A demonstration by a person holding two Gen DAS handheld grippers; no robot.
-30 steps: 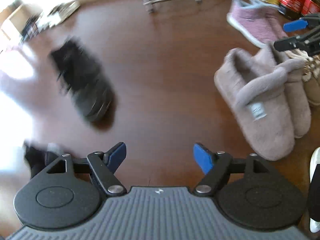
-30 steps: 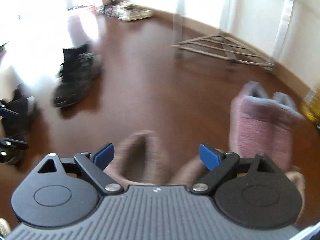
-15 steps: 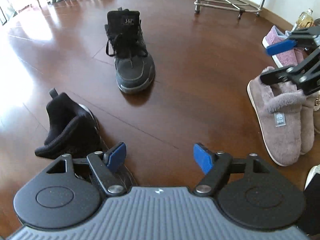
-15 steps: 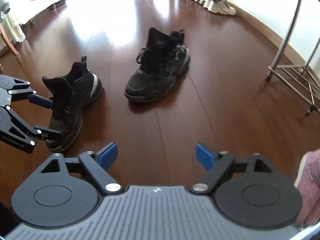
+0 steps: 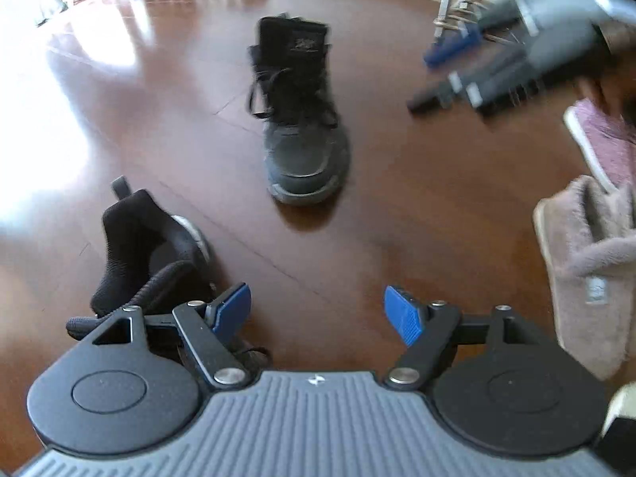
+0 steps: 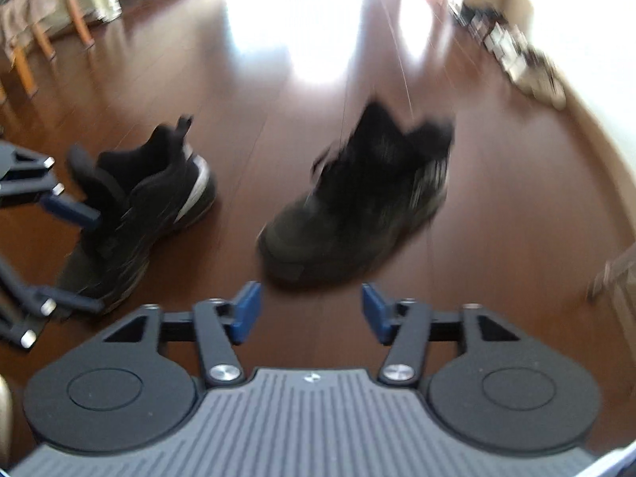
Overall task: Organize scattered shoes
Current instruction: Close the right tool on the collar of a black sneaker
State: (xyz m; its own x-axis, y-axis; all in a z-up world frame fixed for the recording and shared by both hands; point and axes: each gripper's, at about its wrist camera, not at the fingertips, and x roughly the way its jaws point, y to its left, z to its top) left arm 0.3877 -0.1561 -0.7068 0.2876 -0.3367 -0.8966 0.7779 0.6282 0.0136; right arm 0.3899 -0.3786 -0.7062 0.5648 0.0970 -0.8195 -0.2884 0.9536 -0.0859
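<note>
Right tongs point(image 6: 309, 312): swung from the slippers towards the black lace-up boot point(image 6: 357, 198); jaws just reopening, nothing between.
Left tongs point(image 5: 318, 314): wide apart, empty, beside the boot's mate, the black knit-collared shoe point(image 5: 147, 250).
Meaning: black pair likely next.

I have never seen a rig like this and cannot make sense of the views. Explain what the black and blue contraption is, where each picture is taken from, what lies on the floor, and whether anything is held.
There is no robot here: a person holds a two-finger tool in each hand, and a wide-angle camera on each looks forward along its fingers. One picture comes from the left gripper, the other from the right gripper. The blue pads are the fingertips. On the wooden floor two black sneakers stand apart: the near sneaker beside the left fingers, and the far sneaker ahead. Plush slippers lie at the right edge of the left view. Both grippers are open and hold nothing. The right one's fingers have just been opening, with only floor between them.
</note>
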